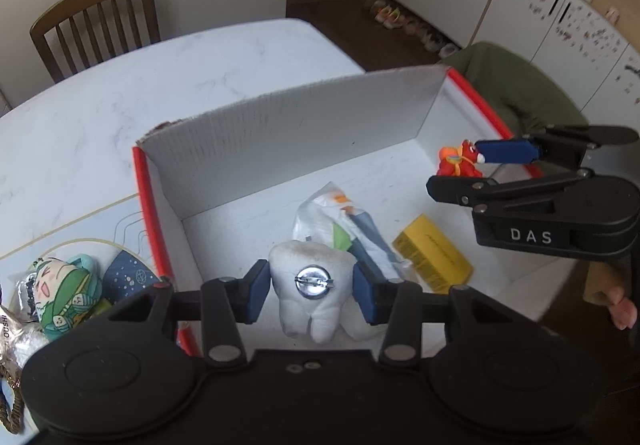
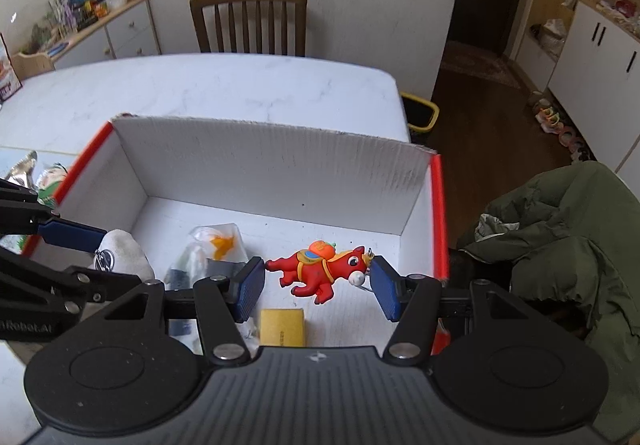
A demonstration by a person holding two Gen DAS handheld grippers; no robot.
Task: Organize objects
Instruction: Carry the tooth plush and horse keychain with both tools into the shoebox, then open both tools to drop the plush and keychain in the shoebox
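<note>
A white cardboard box [image 1: 280, 149] with red edges stands open on the marble table. My left gripper [image 1: 311, 291] is shut on a white tooth plush [image 1: 308, 309] with a metal pin, held over the box's near left part. The plush [image 2: 128, 253] also shows at the left of the right wrist view. My right gripper [image 2: 318, 287] is shut on a red horse toy [image 2: 316, 273] with an orange pack; its tail and nose touch the blue pads. It hangs above the box floor by the right wall. The left wrist view shows the horse [image 1: 456, 161] too.
On the box floor lie a clear plastic bag [image 1: 340, 217] of small items and a yellow carton [image 1: 432, 253]. Left of the box, a green cartoon plush [image 1: 64, 293] and foil packets rest on a mat. A wooden chair [image 2: 248, 21] stands behind the table; a green jacket [image 2: 560, 237] is at the right.
</note>
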